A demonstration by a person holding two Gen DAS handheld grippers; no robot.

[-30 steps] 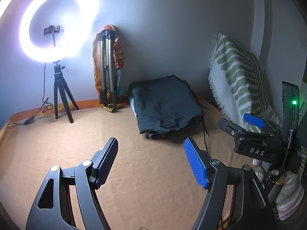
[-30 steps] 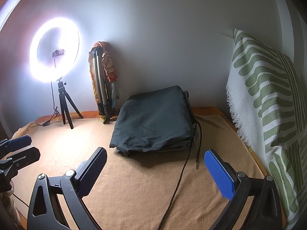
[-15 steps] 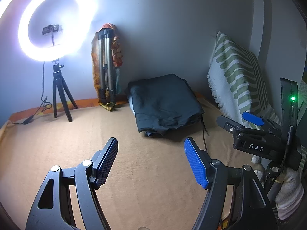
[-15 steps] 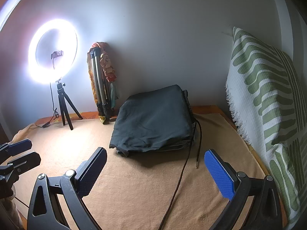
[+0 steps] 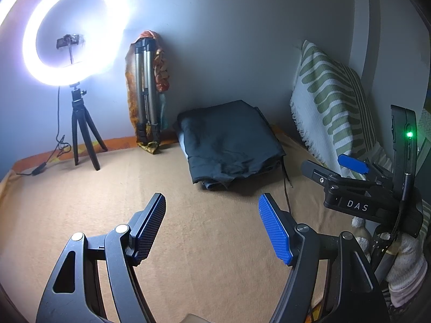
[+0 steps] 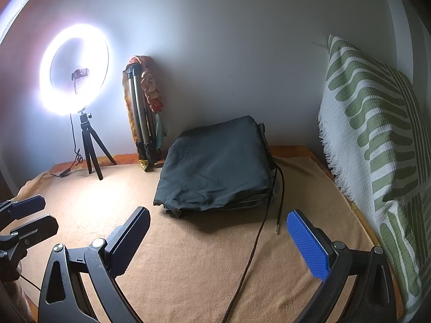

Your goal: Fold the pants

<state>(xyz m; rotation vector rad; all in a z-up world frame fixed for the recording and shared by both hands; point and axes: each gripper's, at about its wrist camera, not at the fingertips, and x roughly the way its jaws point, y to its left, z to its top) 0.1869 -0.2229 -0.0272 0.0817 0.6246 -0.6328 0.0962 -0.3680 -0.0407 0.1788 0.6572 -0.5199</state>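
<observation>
1. The dark, matte pants [image 6: 215, 167] lay folded into a soft rectangular stack on the tan, felt-like blanket [image 6: 188, 255], near the back wall.
2. The left gripper [image 5: 212, 231] hovered with its jaws spread wide, its blue, dimpled pads [image 5: 274, 234] holding nothing.
3. The right gripper [image 6: 218, 245] gaped likewise, empty.
4. A thin cord [image 6: 256, 242] trailed beside the stack.
5. A green-striped, woven pillow [image 6: 377, 140] leaned at the right.

Pants [image 6: 215, 167]: on the blanket [image 6: 188, 255], at the back, against the wall. Tripod [image 6: 142, 123]: just left of the pants, leaning on the wall. Ring light [image 6: 74, 70]: further left, standing on the blanket. Pillow [image 6: 377, 140]: right of the pants, upright. Cord [image 6: 258, 231]: running forward from the pants' right edge. Both tongs [image 6: 218, 245]: before the pants, apart from them.
</observation>
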